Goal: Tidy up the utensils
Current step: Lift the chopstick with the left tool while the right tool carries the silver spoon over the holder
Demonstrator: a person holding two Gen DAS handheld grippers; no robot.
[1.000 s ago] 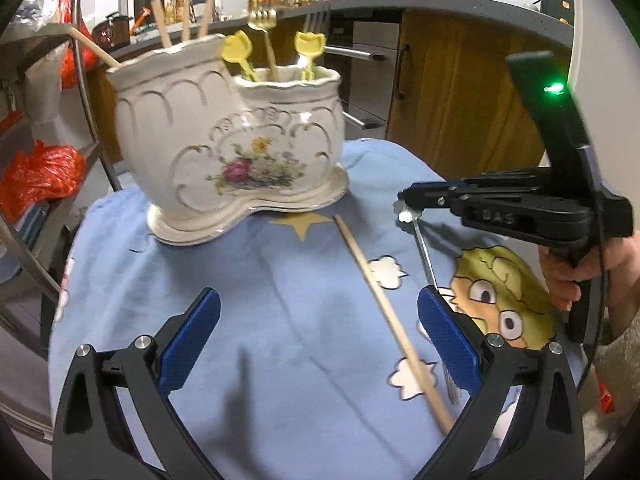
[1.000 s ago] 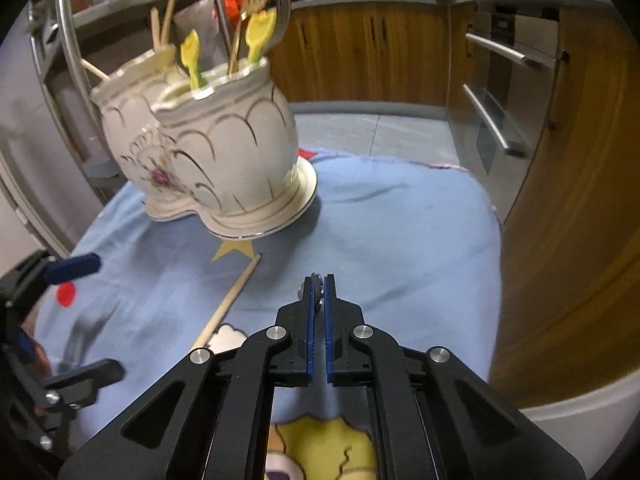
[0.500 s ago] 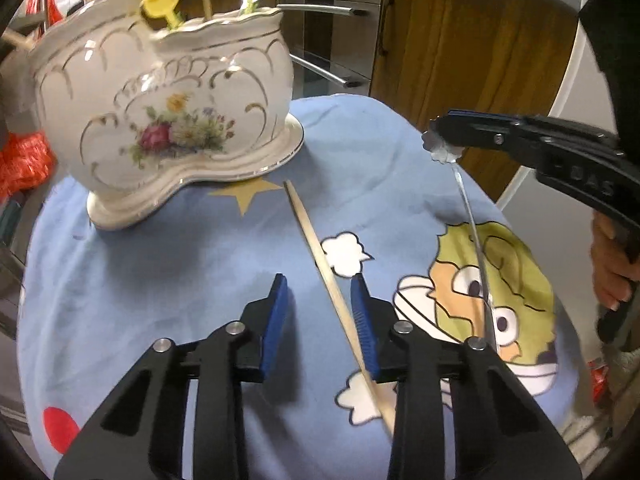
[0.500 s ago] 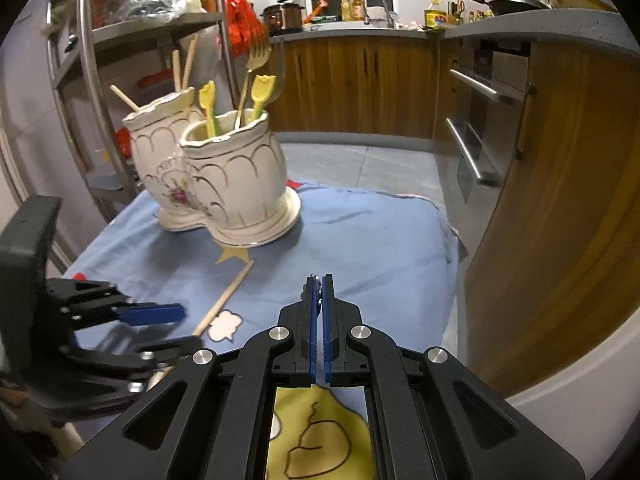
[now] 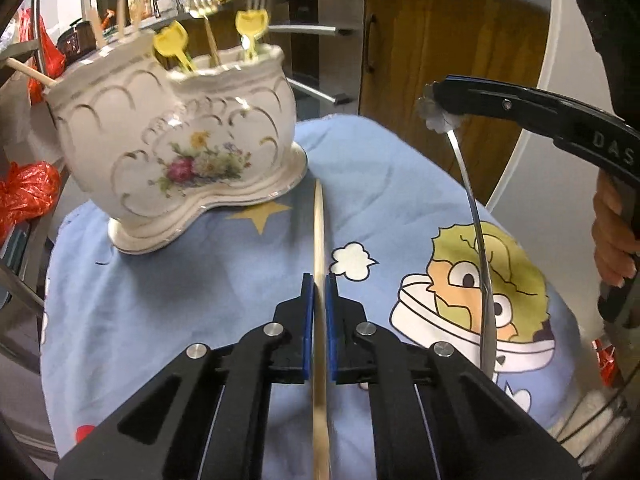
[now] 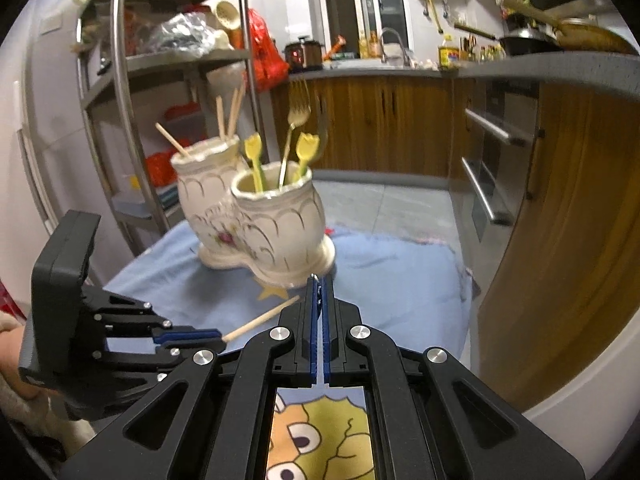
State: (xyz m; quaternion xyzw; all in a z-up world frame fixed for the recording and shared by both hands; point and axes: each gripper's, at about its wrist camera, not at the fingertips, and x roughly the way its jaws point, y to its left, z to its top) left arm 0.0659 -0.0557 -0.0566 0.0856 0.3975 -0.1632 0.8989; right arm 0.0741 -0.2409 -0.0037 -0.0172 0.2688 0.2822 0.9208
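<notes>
A kitchen: wooden cabinets (image 6: pixel 400 120) along the far wall under a grey counter (image 6: pixel 520 70), an oven front (image 6: pixel 492 160) on the right, a steel shelf rack (image 6: pixel 132 92) at far left holding bags that are hard to make out. In front, a table under a pale blue cartoon cloth (image 5: pixel 168 300), its right edge falling away close to the cabinet side, bare cloth open in the middle.

At the far left of the cloth stands a white floral double utensil holder (image 5: pixel 168 152): chopsticks in its left cup, forks and yellow-handled pieces in the right, tops blurred.

The left gripper (image 5: pixel 319 300) has just been closing, and its blue pads now clamp a wooden chopstick (image 5: pixel 318 220) lying on the cloth, the tip pointing at the holder's base, the near end cut off below.

The right gripper (image 5: pixel 434 98), raised at right, is closed on the flower-shaped end of a metal utensil (image 5: pixel 472 208) that hangs down over the cartoon print; its lower end is blurred
</notes>
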